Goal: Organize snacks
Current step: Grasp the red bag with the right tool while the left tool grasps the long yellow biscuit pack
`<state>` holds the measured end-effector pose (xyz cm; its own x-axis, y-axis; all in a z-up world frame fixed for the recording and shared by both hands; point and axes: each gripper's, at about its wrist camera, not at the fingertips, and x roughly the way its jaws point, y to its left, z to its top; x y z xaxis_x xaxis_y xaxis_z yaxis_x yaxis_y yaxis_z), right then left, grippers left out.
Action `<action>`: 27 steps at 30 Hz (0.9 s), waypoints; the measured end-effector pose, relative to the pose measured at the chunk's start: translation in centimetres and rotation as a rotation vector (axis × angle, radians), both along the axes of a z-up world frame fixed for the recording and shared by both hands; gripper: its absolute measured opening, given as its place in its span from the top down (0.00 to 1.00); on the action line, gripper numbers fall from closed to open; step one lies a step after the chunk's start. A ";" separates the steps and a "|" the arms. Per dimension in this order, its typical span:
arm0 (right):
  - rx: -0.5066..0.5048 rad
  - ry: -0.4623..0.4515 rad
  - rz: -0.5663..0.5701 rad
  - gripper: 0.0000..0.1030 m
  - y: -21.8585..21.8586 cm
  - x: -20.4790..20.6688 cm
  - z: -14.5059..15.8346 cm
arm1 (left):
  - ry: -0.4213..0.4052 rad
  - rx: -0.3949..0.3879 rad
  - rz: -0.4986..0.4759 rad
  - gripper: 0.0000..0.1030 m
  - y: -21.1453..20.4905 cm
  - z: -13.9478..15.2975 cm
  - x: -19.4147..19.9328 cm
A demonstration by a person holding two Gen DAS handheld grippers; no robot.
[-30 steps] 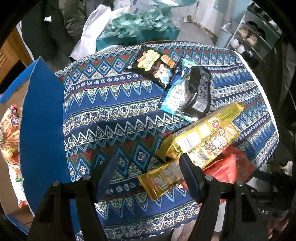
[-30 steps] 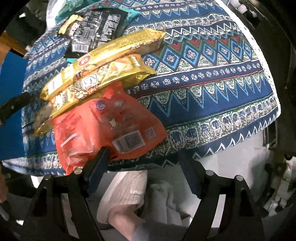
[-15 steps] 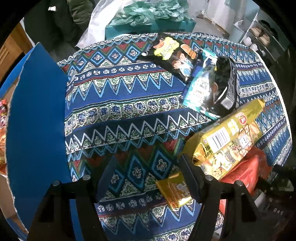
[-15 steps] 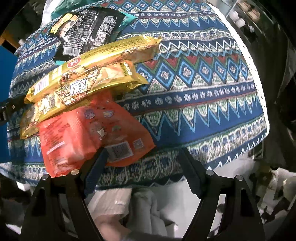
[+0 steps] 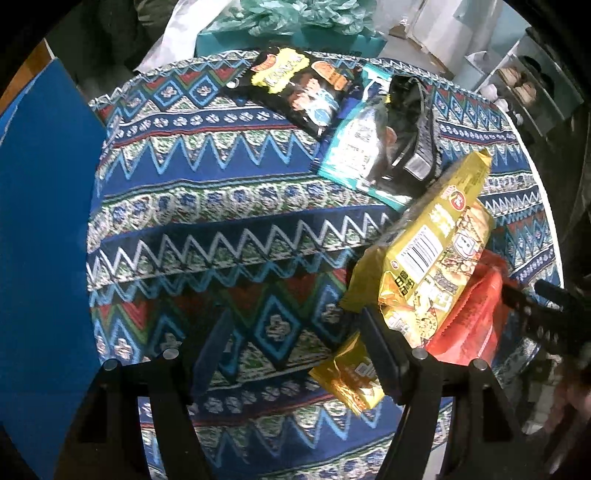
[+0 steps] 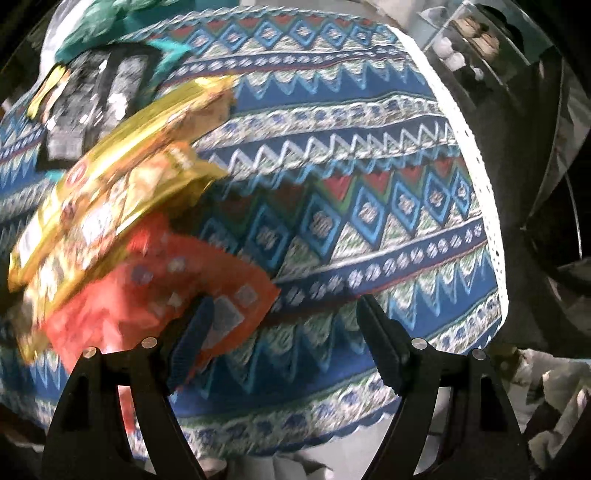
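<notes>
Several snack packs lie on a round table with a patterned blue cloth (image 5: 221, 229). Two yellow packs (image 5: 436, 254) overlap a red-orange pack (image 5: 476, 317); behind them lie a teal and black pack (image 5: 373, 151) and a black and yellow pack (image 5: 295, 85). My left gripper (image 5: 291, 354) is open over the cloth, its right finger against the yellow packs' near end. My right gripper (image 6: 280, 339) is open above the table's front edge, its left finger over the red-orange pack (image 6: 147, 295), beside the yellow packs (image 6: 122, 173). That view is blurred.
A blue box flap (image 5: 40, 229) stands at the table's left. A teal box with green plastic (image 5: 295, 18) is behind the table. The right gripper's tip (image 5: 535, 314) shows at the left view's right edge. Shelves (image 6: 480, 37) stand at the far right.
Both grippers have moved forward over the table. The left one has closed in on the yellow packs. The right one has moved in over the red-orange pack.
</notes>
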<state>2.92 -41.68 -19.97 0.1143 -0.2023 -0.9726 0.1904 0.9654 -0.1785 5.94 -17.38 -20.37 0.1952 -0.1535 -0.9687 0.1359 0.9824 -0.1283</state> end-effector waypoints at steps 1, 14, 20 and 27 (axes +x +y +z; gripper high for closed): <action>0.009 -0.012 -0.009 0.24 -0.5 0.4 0.1 | 0.003 -0.006 -0.002 0.29 -0.3 0.0 -0.2; 0.275 -0.106 -0.248 0.23 -8.3 0.0 1.4 | -0.004 -0.034 -0.066 0.29 -3.6 1.9 -0.8; 0.409 -0.098 -0.306 0.23 -5.1 -0.9 0.9 | -0.069 -0.026 -0.146 0.29 -4.9 3.2 1.6; 0.391 -0.078 -0.284 0.23 0.3 -1.1 0.6 | -0.112 0.018 -0.240 0.29 -7.2 3.1 2.8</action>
<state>1.78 -41.43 -19.37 0.1833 0.1422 -0.9727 0.4542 0.8653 0.2121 8.73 -24.63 -17.30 0.2615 -0.1915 -0.9460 0.3775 0.9224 -0.0823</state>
